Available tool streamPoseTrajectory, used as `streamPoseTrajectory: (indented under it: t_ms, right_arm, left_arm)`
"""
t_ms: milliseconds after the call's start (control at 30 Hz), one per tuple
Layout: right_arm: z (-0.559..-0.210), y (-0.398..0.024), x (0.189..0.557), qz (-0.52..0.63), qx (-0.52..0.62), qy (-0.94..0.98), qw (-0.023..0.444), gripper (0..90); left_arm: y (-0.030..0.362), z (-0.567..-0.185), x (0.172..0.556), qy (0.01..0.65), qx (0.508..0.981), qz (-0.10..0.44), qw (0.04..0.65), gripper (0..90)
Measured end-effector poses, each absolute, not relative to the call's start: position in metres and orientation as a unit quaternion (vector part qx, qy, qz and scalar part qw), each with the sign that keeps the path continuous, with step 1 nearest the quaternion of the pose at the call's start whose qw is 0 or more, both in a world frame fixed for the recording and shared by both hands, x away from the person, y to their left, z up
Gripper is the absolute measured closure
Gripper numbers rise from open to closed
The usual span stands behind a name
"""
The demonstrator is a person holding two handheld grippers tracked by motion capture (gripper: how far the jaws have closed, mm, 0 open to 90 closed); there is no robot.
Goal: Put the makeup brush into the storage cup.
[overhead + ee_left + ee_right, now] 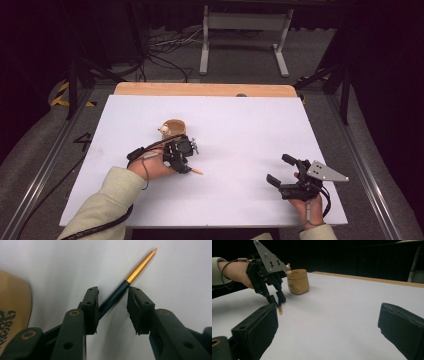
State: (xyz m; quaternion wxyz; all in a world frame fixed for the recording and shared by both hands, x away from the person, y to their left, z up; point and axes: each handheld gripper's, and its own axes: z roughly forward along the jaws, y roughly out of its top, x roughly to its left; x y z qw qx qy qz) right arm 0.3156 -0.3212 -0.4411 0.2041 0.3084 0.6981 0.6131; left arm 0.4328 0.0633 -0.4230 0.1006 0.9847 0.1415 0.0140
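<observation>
One pen [117, 293] is lying on the white table [240, 130], and it is sitting slantwise between the two black fingers [91, 307] of the left gripper [112, 303], in the left gripper view. Its dark blue half is passing against the inner face of the finger on the left of that view and disappearing beneath it, while the end of that dark half is touching the tip of the other finger; the gold half is sticking out beyond both fingertips and tapering to a fine point well past them. A gap is showing between the pen's barrel and the lower part of the finger on the right, so the jaws are standing partly closed around the pen, and whether they are truly pinching it cannot be told. From the right gripper view the left gripper [277, 298] is pointing down at the table with the pen's gold tip [280, 310] poking out just below its fingertips. One tan pouch [174, 129] is standing upright just behind the left gripper's [184, 161] fingers, close beside them but not touching. The right gripper [281, 170] is resting well apart from the pen, its two fingers [257, 332] spread wide with nothing between them but bare table. Counted up: one pen, one pouch, two grippers.
</observation>
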Motion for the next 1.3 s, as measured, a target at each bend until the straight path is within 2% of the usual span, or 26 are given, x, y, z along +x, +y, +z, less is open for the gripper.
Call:
streamPoseTrajectory:
  t_ms: [133, 300, 667, 1300]
  right_arm:
    - [-0.441, -0.321, 0.316, 0.612, 0.308, 0.700, 0.201, 3.0]
    - [-0.441, -0.321, 0.315, 0.612, 0.305, 0.699, 0.207, 3.8]
    - [-0.440, -0.321, 0.315, 0.611, 0.304, 0.700, 0.211, 4.5]
    - [-0.439, -0.323, 0.314, 0.613, 0.305, 0.696, 0.218, 6.1]
  left_arm:
    - [0.061, -0.422, 0.431, 0.133, 0.987, 0.017, 0.090, 74.2]
    - [0.059, -0.422, 0.429, 0.125, 0.989, 0.019, 0.082, 81.8]
    - [0.056, -0.419, 0.429, 0.128, 0.989, 0.031, 0.062, 82.6]
    - [0.063, -0.369, 0.422, 0.109, 0.982, 0.027, 0.151, 82.9]
